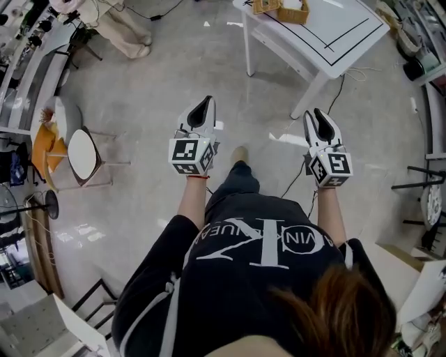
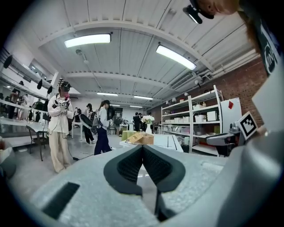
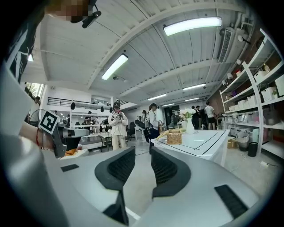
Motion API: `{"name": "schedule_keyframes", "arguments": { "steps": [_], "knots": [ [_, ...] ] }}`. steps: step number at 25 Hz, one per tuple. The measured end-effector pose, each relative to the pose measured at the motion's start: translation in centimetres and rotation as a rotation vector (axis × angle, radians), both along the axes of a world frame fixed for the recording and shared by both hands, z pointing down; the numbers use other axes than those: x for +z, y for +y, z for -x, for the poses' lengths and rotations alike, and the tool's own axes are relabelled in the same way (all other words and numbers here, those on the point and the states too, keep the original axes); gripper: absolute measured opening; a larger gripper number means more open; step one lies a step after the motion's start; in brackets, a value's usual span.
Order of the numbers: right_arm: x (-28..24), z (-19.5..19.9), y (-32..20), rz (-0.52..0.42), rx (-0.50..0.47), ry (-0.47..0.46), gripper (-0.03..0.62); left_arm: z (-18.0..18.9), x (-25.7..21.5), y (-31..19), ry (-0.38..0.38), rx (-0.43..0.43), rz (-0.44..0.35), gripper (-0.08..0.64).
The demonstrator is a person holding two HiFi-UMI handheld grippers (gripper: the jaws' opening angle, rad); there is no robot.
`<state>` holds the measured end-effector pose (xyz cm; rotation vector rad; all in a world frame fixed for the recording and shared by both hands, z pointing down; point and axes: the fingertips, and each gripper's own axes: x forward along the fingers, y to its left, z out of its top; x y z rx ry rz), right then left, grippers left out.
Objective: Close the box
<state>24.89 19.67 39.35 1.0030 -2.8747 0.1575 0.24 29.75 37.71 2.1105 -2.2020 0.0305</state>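
The box is a small woven wicker one on a white table at the far end of the floor, well beyond both grippers. It also shows in the left gripper view, with its lid tilted up, and in the right gripper view. I hold both grippers in the air above the floor, pointing toward the table. My left gripper is shut, its tips touching with nothing between them. My right gripper is open, with an empty gap between its pads.
A chair with a round white seat stands at the left beside an orange object. A black cable runs over the floor. People stand further off. Metal shelves line the right wall. A vase stands on the table.
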Motion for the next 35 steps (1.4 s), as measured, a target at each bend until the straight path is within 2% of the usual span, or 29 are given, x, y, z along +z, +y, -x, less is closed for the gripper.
{"name": "schedule_keyframes", "arguments": {
  "steps": [18, 27, 35],
  "knots": [
    [1.4, 13.0, -10.5, 0.053, 0.037, 0.055, 0.118, 12.3, 0.9, -13.0, 0.041, 0.076, 0.034, 0.011],
    [2.4, 16.6, -13.5, 0.059, 0.047, 0.065, 0.118, 15.9, 1.8, -16.6, 0.047, 0.089, 0.036, 0.011],
    [2.7, 17.9, -15.1, 0.039, 0.038, 0.11, 0.124, 16.5, 2.5, -18.2, 0.063, 0.102, 0.044, 0.011]
  ]
}}
